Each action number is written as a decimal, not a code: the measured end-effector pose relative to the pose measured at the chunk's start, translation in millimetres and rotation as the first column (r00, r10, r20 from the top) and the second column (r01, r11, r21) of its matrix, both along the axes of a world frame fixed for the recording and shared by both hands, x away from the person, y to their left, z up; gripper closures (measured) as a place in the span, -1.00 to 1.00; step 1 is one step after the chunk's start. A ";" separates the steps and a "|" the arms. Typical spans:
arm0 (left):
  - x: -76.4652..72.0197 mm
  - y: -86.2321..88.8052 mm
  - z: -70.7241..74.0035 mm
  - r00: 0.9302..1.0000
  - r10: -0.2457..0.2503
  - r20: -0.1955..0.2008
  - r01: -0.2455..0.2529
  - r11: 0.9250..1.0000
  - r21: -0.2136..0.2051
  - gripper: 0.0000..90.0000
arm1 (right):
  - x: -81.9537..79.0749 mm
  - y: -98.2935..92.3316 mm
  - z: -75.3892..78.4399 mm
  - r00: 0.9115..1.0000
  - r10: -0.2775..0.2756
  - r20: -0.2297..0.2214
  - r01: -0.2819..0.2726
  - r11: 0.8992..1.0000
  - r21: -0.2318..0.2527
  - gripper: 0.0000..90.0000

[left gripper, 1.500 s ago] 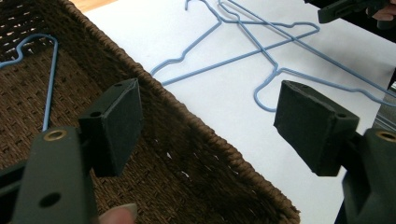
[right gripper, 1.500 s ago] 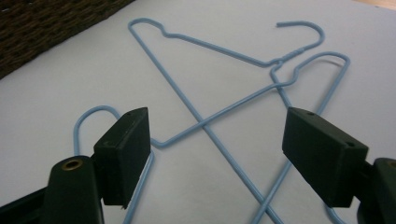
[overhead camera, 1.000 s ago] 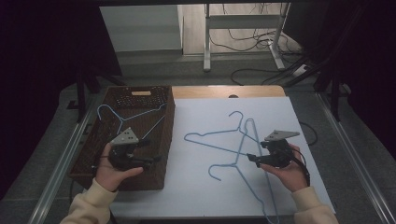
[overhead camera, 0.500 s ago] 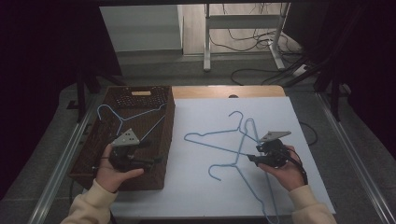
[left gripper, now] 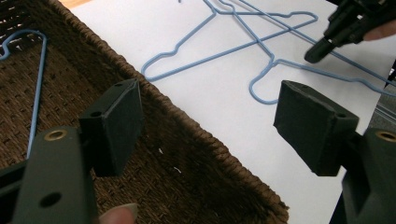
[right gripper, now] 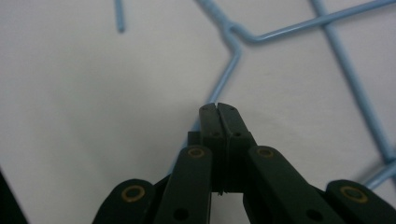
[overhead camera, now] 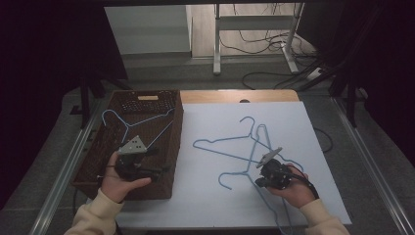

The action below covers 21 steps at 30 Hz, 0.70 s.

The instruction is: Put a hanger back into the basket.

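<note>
The near hanger (overhead camera: 249,177) lies flat on the white sheet (overhead camera: 215,196) at the right half of the desk, its hook curling towards the basket (overhead camera: 169,147). The right gripper (overhead camera: 260,182) has just been closing and now grips this hanger's wire: in the right gripper view the jaws meet tip to tip, and the blue wire (right gripper: 229,70) runs straight into the seam between them. Just how much wire sits between the pads is hard to tell — the tips hide it.

A second hanger (overhead camera: 230,142) lies farther back on the sheet, and a third one (overhead camera: 262,134) crosses it; the wires overlap near the right gripper, so the three lie as one loose tangle.

The left gripper (overhead camera: 147,169) hangs over the near right part of the basket, jaws wide apart with nothing between them. In the left gripper view its two pads (left gripper: 116,121) frame the basket's woven rim (left gripper: 196,135) and the sheet beyond, with the right gripper (left gripper: 322,49) farther off, down on the wire.

Inside the basket lies one more hanger (overhead camera: 129,125) — it rests on the woven floor towards the far left end, well apart from those on the sheet.
</note>
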<state>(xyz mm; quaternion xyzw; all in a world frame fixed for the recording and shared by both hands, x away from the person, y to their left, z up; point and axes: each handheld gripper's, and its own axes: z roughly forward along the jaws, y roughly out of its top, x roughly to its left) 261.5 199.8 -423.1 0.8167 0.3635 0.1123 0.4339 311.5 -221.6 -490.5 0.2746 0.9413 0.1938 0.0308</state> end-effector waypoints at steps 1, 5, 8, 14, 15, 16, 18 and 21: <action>0.0 0.2 -0.1 1.000 0.000 0.000 0.000 1.000 0.001 -0.48 | 0.0 0.0 0.0 1.000 0.000 0.000 0.000 1.000 0.000 0.99; -0.4 -0.7 -0.3 1.000 -0.004 0.000 0.004 1.000 0.002 -0.48 | -10.3 -1.4 -3.4 1.000 -0.012 -0.019 0.012 1.000 -0.028 0.99; -0.5 -2.4 -0.4 1.000 -0.006 0.000 0.006 1.000 0.002 -0.48 | -11.7 -3.0 -4.3 0.999 -0.024 -0.034 0.024 1.000 -0.019 0.99; -1.8 -6.4 0.4 1.000 -0.015 0.001 0.015 1.000 0.007 -0.48 | -14.5 10.5 -8.1 0.998 0.002 -0.069 -0.001 1.000 0.021 0.99; -1.8 -6.4 0.4 1.000 -0.015 0.001 0.015 1.000 0.007 -0.48 | -14.5 10.5 -8.1 0.998 0.002 -0.069 -0.001 1.000 0.021 0.99; -1.9 -6.6 0.4 1.000 -0.016 0.001 0.016 1.000 0.008 -0.48 | -14.7 15.1 -8.8 0.997 0.013 -0.076 -0.011 0.999 0.031 0.99; -2.1 -6.9 0.3 1.000 -0.017 0.001 0.017 1.000 0.009 -0.48 | -14.9 22.4 -9.7 0.997 0.023 -0.070 -0.021 0.999 0.030 0.99; -1.8 -7.0 -0.1 1.000 -0.018 0.000 0.018 1.000 0.009 -0.48 | -14.4 30.6 -10.7 0.998 0.026 -0.062 -0.023 0.999 0.040 0.99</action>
